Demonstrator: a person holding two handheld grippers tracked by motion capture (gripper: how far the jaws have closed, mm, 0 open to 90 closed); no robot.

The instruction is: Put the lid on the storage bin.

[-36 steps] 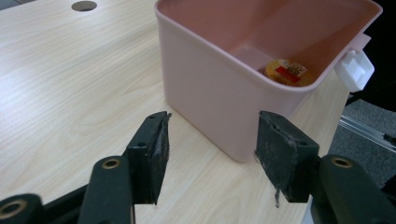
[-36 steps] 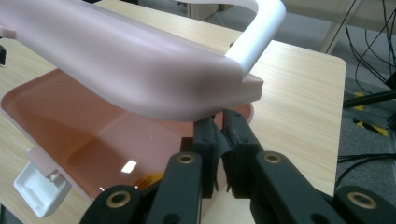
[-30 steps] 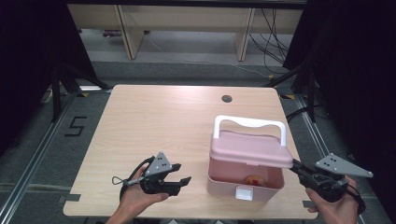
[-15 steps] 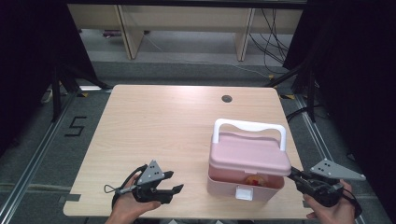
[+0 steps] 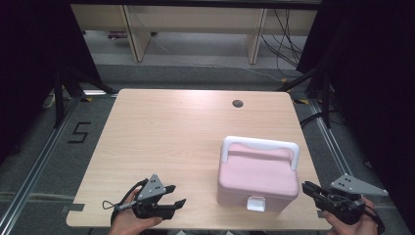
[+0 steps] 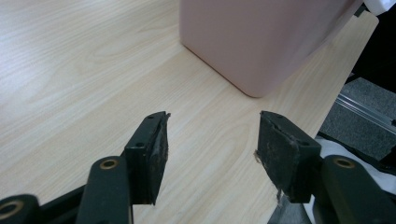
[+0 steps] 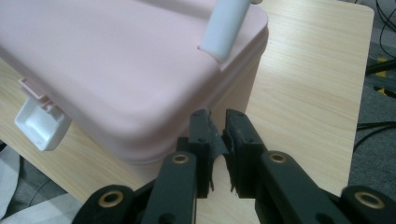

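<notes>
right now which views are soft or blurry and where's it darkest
High view: sharp table, surroundings nearly black at both sides. Left gripper view: pink box soft, tool pads crisp. Right gripper view: box lid and white handle blurred up close.

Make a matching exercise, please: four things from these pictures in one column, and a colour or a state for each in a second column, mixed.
Things:
1. box
2. handle
3. left gripper
4. right gripper

States:
a. white
b. jaws nearly together
c. pink, lid down
d. jaws wide apart

Pairs: 1-c, 2-a, 3-d, 4-b
</notes>
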